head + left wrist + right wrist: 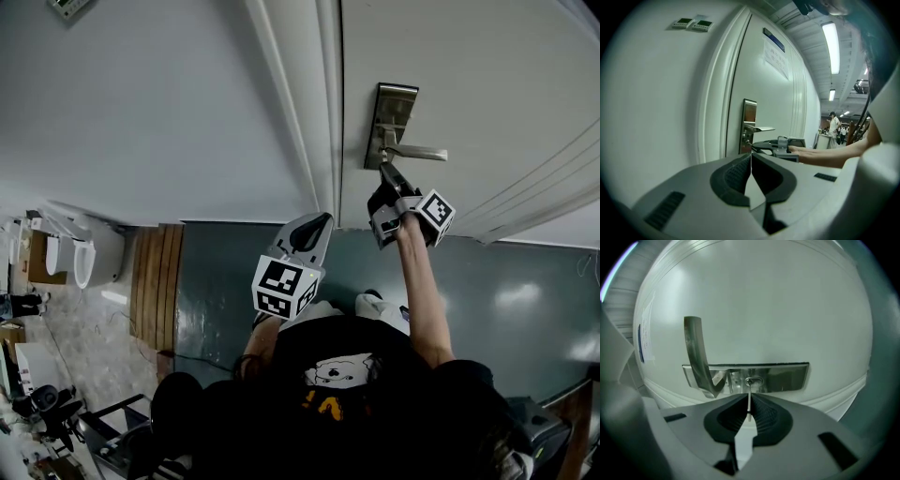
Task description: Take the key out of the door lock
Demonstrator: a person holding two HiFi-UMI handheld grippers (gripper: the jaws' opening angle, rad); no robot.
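The steel lock plate (394,122) with its lever handle (417,153) sits on the white door (487,84). My right gripper (382,171) reaches up to the plate just below the lever. In the right gripper view its jaws (749,404) are shut on the thin flat key (749,391), which runs straight into the keyhole (753,380) of the plate (787,377). The handle (696,352) stands to the left of the key. My left gripper (319,225) hangs back near my body, shut and empty (751,157), pointing toward the lock plate (749,112).
The door frame (309,103) and a white wall (141,103) lie left of the lock. Two small wall panels (693,23) and a notice on the door (776,56) sit high up. A person (833,129) stands far down the corridor. The floor (525,309) is grey-blue.
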